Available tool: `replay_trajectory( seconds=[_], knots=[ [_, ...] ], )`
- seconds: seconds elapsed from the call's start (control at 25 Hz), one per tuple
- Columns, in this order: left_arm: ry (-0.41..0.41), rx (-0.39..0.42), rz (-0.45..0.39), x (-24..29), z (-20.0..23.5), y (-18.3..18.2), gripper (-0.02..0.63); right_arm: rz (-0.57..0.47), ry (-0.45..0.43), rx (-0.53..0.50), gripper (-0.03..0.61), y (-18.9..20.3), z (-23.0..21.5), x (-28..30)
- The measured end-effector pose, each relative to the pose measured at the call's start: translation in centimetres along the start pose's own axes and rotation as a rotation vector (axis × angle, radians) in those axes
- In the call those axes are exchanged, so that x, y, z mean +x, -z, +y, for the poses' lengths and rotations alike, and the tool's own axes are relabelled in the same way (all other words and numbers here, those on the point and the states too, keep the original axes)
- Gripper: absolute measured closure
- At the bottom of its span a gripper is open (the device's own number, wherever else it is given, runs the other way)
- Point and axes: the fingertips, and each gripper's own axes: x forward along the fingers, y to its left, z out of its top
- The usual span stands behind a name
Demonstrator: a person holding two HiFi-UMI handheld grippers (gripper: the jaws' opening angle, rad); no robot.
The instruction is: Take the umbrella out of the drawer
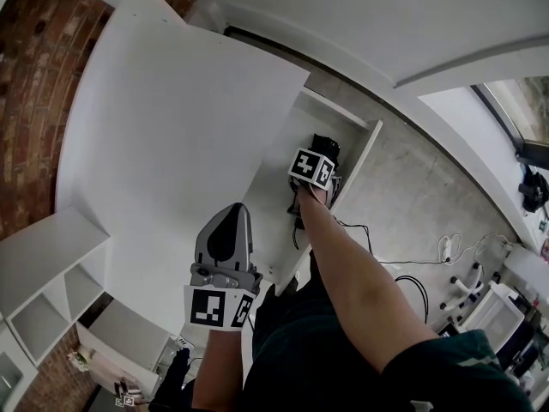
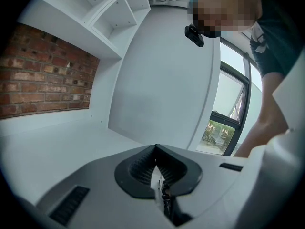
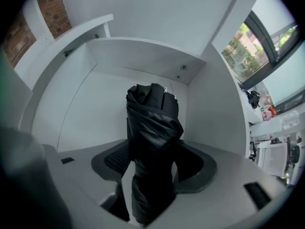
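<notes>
Overhead, the head view is mostly a broad white cabinet top (image 1: pixel 163 136), filling the frame from 9 o'clock through to 12. Grey floor (image 1: pixel 412 204) runs along the 3 o'clock side. A brick wall (image 1: pixel 34 84) borders the cabinet at 10 o'clock. White open shelving (image 1: pixel 47 290) sits at 8 o'clock.

At the cabinet's 3 o'clock edge an open white drawer (image 1: pixel 364 148) is pulled out over the floor. The person's bare right arm (image 1: pixel 360 273) reaches from 5 o'clock up toward the centre and down into that drawer. It carries the right gripper (image 3: pixel 153 165), whose marker cube (image 1: pixel 310 168) faces up.

The left gripper (image 1: pixel 233 217) hovers over the cabinet top at 6 o'clock of the frame, well apart from the drawer. Its own view shows its jaws pressed together at the tips with nothing between them.

The black folded umbrella (image 3: pixel 152 128) lies inside the drawer, near its far corner. In the head view it peeks out just at 1 o'clock of the marker cube. In the right gripper view it runs up between the spread jaws toward 12 o'clock. The jaws stand wide on either side, and a pale strip of drawer floor shows between the 9 o'clock pad and the fabric, so the umbrella is straddled but not clamped.

Dark cables (image 1: pixel 403 273) and a white one trail over the floor at 4 o'clock.
</notes>
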Motion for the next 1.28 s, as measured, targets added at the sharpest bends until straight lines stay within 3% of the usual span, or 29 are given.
replay_trajectory(
  seconds=[0.64, 1.0, 1.28],
  knots=[
    [0.007, 0.028, 0.019, 0.1, -1.6, 0.5, 0.607, -0.019, 0.025, 0.034, 0.331, 0.0, -0.4, 1.1],
    [-0.009, 0.042, -0.004, -1.4, -2.1, 0.0, 0.607, -0.051, -0.125, 0.049, 0.350, -0.9, 0.5, -0.7],
    [0.018, 0.066, -0.024, -2.3, -3.7, -0.5, 0.607, -0.161, -0.265, 0.053, 0.351, -1.8, 1.6, -4.0]
  ],
)
